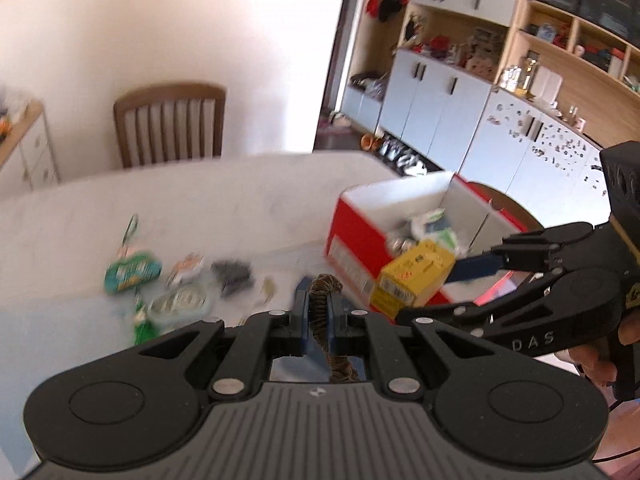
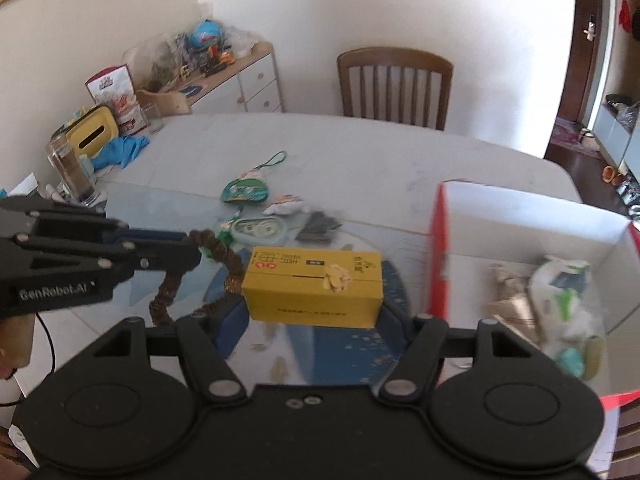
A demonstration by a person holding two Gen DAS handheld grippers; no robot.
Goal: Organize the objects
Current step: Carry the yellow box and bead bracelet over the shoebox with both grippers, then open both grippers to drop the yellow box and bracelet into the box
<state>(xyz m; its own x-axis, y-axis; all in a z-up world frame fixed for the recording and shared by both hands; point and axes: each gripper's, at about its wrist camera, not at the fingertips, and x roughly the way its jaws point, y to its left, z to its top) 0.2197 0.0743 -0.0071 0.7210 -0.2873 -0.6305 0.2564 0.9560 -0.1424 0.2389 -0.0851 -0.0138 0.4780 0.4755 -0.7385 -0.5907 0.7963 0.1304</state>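
Observation:
My left gripper (image 1: 318, 312) is shut on a brown twisted hair tie (image 1: 322, 304) and holds it above the table; it also shows in the right wrist view (image 2: 216, 252), with the left gripper (image 2: 188, 254) coming in from the left. My right gripper (image 2: 314, 316) is shut on a yellow box (image 2: 314, 290), held above the table left of the red-and-white box (image 2: 520, 220). In the left wrist view the yellow box (image 1: 412, 280) hangs in front of the red-and-white box (image 1: 360, 236), with the right gripper (image 1: 452, 284) on it.
Small items lie on the white table (image 2: 400, 160): a green pouch (image 2: 245, 192), a tape dispenser (image 2: 258, 230), a dark clip bundle (image 2: 320, 224). The red-and-white box holds several packets (image 2: 560, 292). A glass jar (image 2: 70, 172) and yellow holder (image 2: 94, 134) stand at left. A wooden chair (image 2: 394, 84) stands behind.

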